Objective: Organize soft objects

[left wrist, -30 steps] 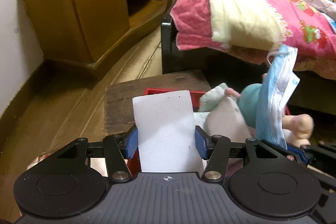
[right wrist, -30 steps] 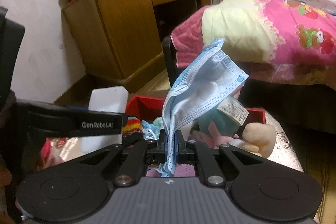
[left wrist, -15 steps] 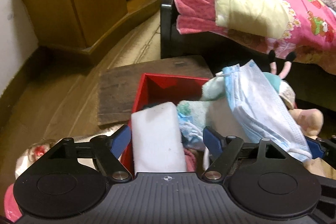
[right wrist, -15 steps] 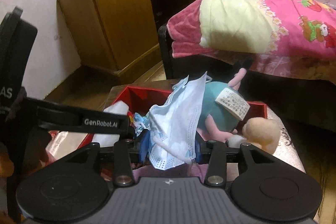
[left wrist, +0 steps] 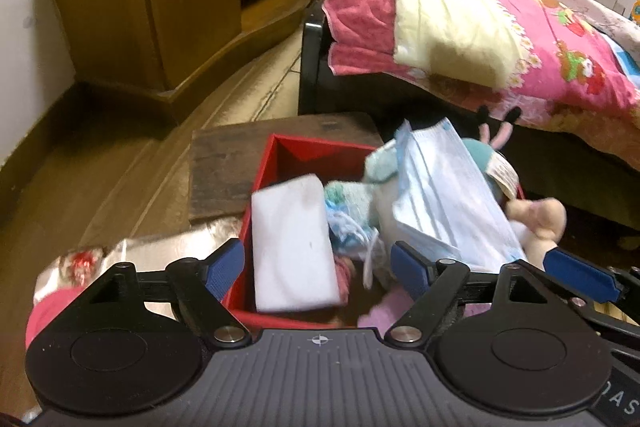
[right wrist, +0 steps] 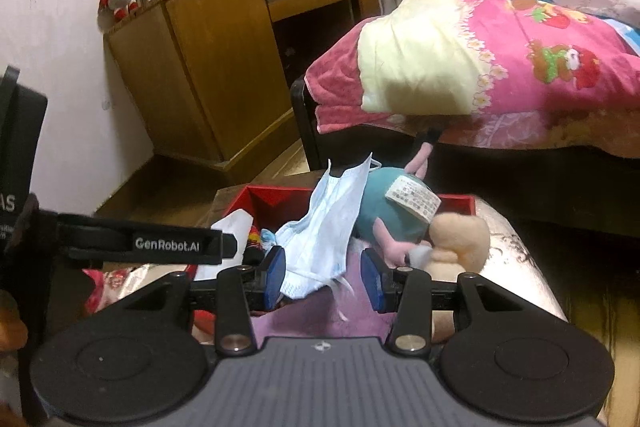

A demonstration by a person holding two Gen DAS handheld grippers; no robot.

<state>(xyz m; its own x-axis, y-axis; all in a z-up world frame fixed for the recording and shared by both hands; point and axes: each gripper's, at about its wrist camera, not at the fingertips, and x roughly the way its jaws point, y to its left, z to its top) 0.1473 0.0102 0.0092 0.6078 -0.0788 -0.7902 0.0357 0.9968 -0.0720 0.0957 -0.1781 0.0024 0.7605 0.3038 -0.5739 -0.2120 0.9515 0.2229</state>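
A red box (left wrist: 320,147) (right wrist: 264,197) holds several soft things. A white foam block (left wrist: 292,243) lies inside along its left wall. My left gripper (left wrist: 316,263) hovers over the block, its jaws opening, and the pads touch nothing. A light-blue face mask (left wrist: 444,195) (right wrist: 328,227) is draped over a teal and pink plush toy (right wrist: 400,219) in the box. The mask's lower edge hangs between the spread pads of my right gripper (right wrist: 324,277), which is open and not pressing on it. A left gripper finger (right wrist: 140,243) crosses the right wrist view.
The box sits on a low surface covered with shiny silver cloth (right wrist: 516,247), beside a dark wooden board (left wrist: 224,171). A bed with a pink quilt (left wrist: 520,27) stands behind, and a wooden cabinet (right wrist: 200,67) is at the left wall.
My left gripper let go of the white block, which now lies in the red box. My right gripper opened and the mask dropped onto the plush toy. Both grippers drew back slightly.
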